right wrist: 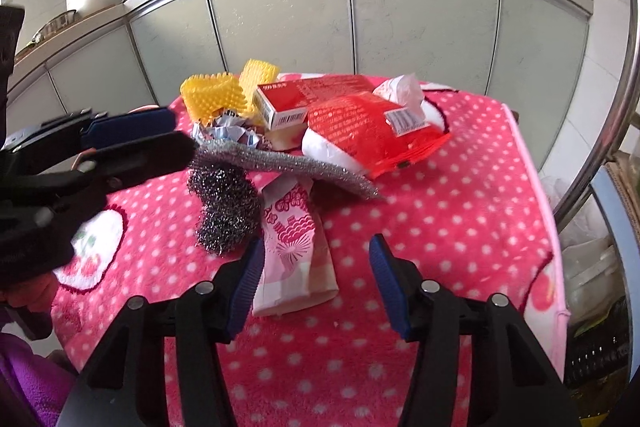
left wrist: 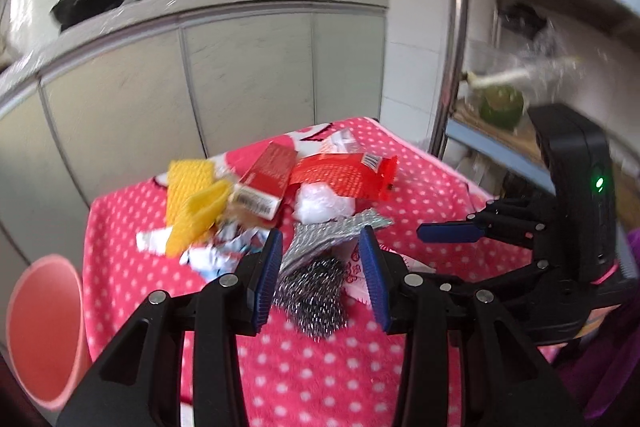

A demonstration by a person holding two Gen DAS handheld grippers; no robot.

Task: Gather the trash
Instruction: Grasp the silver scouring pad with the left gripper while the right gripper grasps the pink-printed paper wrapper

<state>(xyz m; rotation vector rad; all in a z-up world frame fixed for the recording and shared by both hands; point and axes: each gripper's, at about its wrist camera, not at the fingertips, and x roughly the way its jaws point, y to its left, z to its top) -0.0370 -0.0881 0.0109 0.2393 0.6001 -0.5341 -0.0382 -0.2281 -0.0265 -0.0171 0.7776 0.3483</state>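
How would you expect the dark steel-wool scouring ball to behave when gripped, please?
The dark steel-wool scouring ball looks like loose wire coils, so it would probably squash and feel light. Its rough strands may snag the pink polka-dot fleece cloth rather than roll.

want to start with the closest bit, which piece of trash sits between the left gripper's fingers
The dark steel wool scrubber: it lies between the open left gripper fingers, nearer than the yellow mesh, red packets and crumpled wrappers behind.
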